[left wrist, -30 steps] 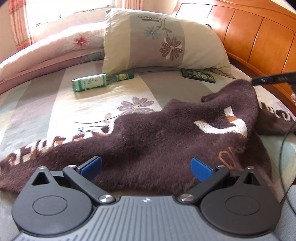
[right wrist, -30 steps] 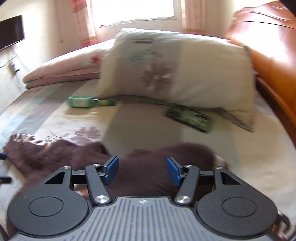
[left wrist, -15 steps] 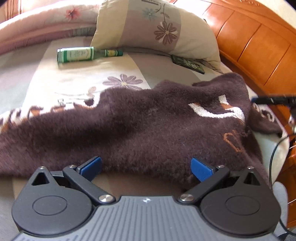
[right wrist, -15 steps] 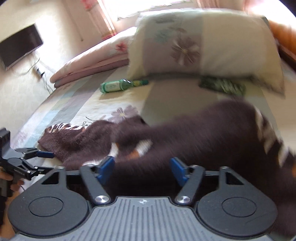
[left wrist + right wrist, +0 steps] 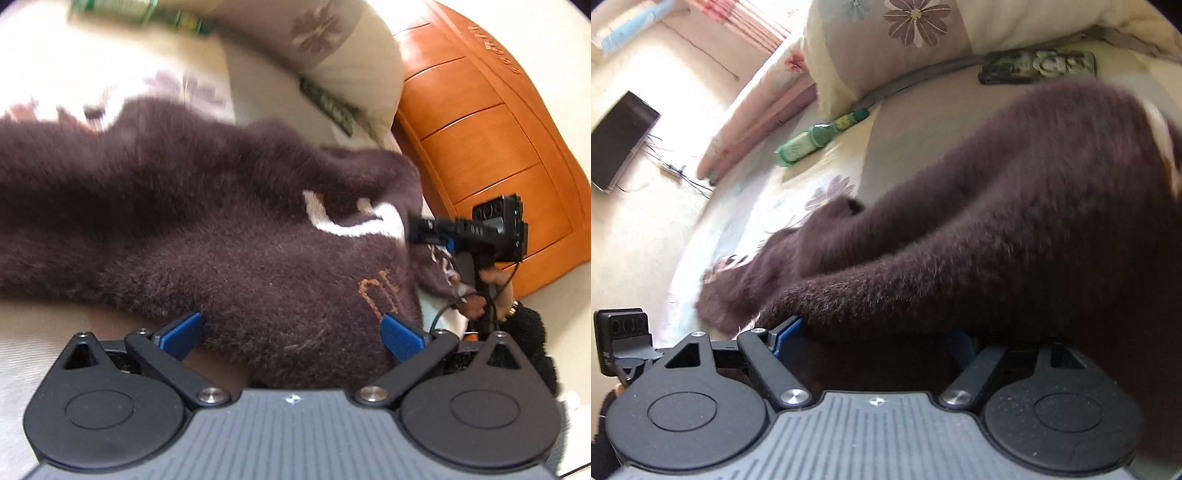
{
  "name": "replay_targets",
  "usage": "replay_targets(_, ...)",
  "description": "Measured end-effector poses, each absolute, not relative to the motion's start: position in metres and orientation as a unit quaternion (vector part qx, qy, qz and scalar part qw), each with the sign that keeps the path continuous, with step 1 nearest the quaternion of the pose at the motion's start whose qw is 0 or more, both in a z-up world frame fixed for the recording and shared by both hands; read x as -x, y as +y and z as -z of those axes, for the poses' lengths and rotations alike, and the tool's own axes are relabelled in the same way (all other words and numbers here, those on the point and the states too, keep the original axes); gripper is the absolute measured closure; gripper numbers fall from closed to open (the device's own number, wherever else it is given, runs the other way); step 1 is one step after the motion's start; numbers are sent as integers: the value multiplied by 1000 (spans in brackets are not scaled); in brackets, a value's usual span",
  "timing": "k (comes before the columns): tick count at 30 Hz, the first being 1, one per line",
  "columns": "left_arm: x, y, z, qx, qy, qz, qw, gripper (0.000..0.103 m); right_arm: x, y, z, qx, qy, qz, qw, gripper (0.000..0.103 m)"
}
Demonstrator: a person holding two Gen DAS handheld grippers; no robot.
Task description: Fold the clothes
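Observation:
A dark brown fuzzy sweater (image 5: 221,229) with white and orange markings lies spread on the flowered bedsheet (image 5: 92,74). My left gripper (image 5: 291,334) is open wide, low over the sweater's near edge, with fabric lying between its blue pads (image 5: 181,332) but not pinched. At the right of that view my right gripper (image 5: 415,230), held by a hand (image 5: 487,291), reaches the sweater's far edge. In the right wrist view the sweater (image 5: 997,229) drapes over my right gripper (image 5: 873,336). Its jaws are opening; fabric sits between them and half hides the right pad.
A green bottle (image 5: 809,142) and a flat green patterned case (image 5: 1038,66) lie on the bed near a flowered pillow (image 5: 886,40). A wooden headboard (image 5: 480,147) borders the bed. A folded quilt (image 5: 768,107) lies further back, and a dark screen (image 5: 620,140) hangs on the wall.
Both grippers have dropped toward the sweater and rolled, so it fills more of each view. The right gripper's jaws have widened, and the sweater now lies over its fingers.

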State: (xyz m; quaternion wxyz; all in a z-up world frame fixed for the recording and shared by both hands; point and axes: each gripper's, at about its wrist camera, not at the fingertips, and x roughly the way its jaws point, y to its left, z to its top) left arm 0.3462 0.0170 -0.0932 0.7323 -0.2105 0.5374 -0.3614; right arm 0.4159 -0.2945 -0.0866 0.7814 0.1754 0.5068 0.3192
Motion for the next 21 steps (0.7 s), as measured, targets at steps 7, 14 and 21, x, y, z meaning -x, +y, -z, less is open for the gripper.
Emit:
replay_targets(7, -417, -1, 117, 200, 541, 317, 753, 1, -464, -288, 84, -173, 480, -278, 814, 21)
replay_targets(14, -453, -6, 115, 202, 531, 289, 770, 1, -499, -278, 96, -190, 493, -275, 803, 21)
replay_targets(21, -392, 22, 90, 159, 510, 303, 789, 1, -416, -312, 58, -157, 454, -291, 828, 18)
